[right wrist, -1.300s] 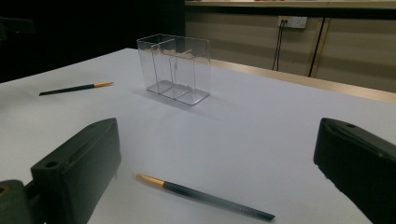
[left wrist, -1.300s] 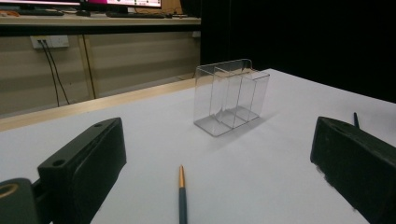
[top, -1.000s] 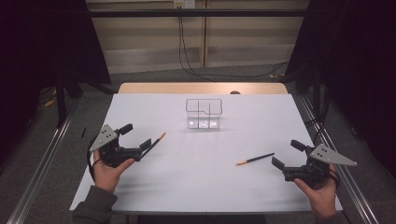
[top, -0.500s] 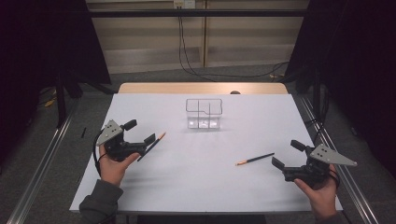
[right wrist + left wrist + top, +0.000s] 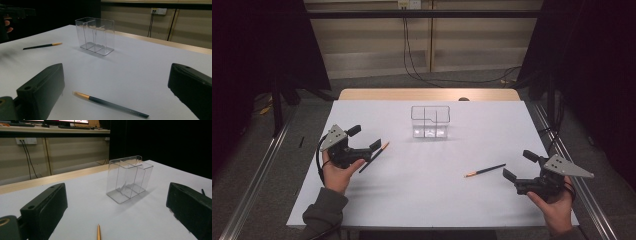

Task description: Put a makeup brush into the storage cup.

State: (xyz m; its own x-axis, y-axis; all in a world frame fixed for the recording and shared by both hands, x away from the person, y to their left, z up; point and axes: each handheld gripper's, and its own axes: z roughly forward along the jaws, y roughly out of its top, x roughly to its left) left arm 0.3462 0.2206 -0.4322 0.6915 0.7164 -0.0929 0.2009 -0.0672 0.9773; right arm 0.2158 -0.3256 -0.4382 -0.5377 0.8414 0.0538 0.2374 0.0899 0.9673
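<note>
A clear plastic box (image 5: 430, 121) with compartments stands upright at the table's far middle. Two dark pencils with orange ends lie on the white tabletop. The left pencil (image 5: 366, 165) passes under my left gripper (image 5: 365, 137), which is open; in the left gripper view its orange end (image 5: 99, 233) lies low between the wide jaws, with the box (image 5: 128, 178) ahead. The right pencil (image 5: 485, 170) lies just left of my right gripper (image 5: 519, 165), also open. The right gripper view has this pencil (image 5: 110, 104) on the table between and ahead of its jaws, untouched.
The white table surface (image 5: 472, 210) ends in a wooden strip (image 5: 427, 94) at the far edge. Cables hang down the wall behind. In the right gripper view the left pencil (image 5: 42, 46) lies far left, near the other hand's gripper (image 5: 15, 12).
My left gripper has moved right and forward across the table until its open jaws stand over the left pencil. The right gripper and both pencils have stayed put.
</note>
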